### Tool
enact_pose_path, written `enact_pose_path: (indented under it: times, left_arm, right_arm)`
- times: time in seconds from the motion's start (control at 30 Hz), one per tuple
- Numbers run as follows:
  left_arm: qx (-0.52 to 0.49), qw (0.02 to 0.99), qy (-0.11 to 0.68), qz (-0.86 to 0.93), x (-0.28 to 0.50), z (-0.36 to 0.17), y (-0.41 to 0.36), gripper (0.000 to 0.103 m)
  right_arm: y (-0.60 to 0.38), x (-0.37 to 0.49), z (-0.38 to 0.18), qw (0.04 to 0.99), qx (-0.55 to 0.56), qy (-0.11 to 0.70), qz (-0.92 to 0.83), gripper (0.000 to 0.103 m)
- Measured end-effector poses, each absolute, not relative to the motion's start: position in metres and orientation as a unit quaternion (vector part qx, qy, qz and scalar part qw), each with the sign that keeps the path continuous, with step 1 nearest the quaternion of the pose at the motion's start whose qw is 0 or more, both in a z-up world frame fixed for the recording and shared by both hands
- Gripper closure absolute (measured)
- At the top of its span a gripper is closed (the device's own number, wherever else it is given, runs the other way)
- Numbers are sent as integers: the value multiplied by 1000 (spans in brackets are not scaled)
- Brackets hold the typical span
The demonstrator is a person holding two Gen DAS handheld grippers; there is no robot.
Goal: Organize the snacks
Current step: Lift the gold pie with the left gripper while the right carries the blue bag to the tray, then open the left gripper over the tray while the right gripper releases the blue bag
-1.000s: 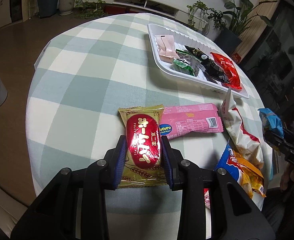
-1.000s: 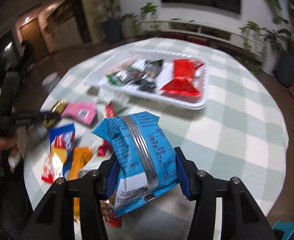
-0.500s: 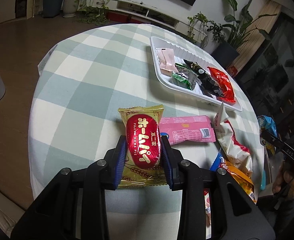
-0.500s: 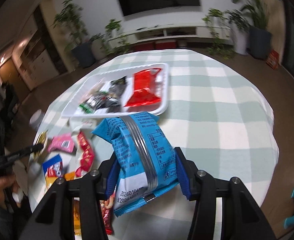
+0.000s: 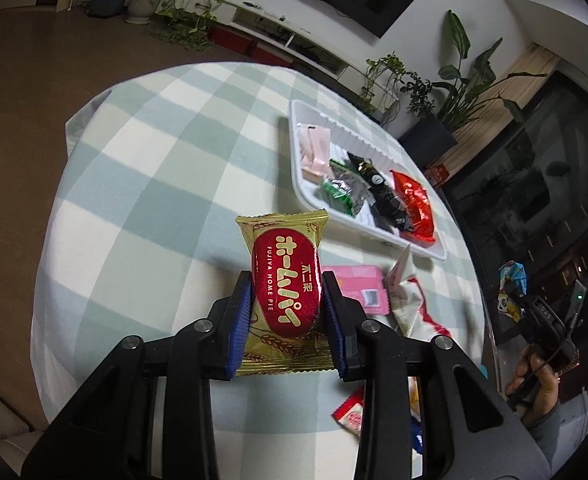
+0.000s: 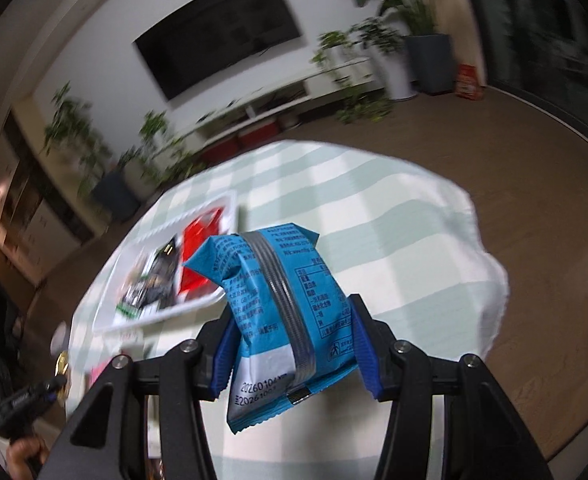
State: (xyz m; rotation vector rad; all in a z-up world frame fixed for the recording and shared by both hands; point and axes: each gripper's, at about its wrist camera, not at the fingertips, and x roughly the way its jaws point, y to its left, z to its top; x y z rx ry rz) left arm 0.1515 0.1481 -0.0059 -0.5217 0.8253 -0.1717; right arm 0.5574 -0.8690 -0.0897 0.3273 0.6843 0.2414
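Glossy foil pie wrapper [image 5: 284, 280]; matt cloth tablecloth [image 5: 154, 184]; white plastic tray [image 5: 294, 152]

Left claw [image 5: 286, 300] lifted a bit with the gold-red pie pack [image 5: 284, 284]; it now hangs clear of the table [image 5: 166, 184], pink packet [image 5: 358, 284] partly hidden behind it. My right claw [image 6: 290, 340] swung sideways and rolled with the blue pouch [image 6: 278, 304]; white tray [image 6: 166, 312] slid to the left, view blurred.

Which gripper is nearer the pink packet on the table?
Left. The left gripper hovers just beside the pink packet, clamping a gold pie; the right gripper is off past the table edge.
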Motion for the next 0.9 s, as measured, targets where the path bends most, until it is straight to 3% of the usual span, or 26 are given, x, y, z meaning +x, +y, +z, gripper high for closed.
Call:
enact_pose_path:
  times: [0.2, 0.53, 0.7, 0.9]
  left_arm:
    - [-224, 889, 385, -101, 184, 28, 137, 72]
    - [-137, 902, 390, -128, 290, 77, 83, 72]
    - [-126, 892, 415, -128, 340, 61, 67, 72]
    - [-104, 879, 448, -126, 377, 24, 56, 72]
  right_arm:
    - [-873, 563, -70, 926, 173, 314, 117, 49]
    - [-775, 611, 2, 937, 132, 253, 201, 49]
    - [-712, 645, -8, 933, 85, 268, 223, 49]
    - [-668, 677, -56, 921, 26, 314, 227, 49]
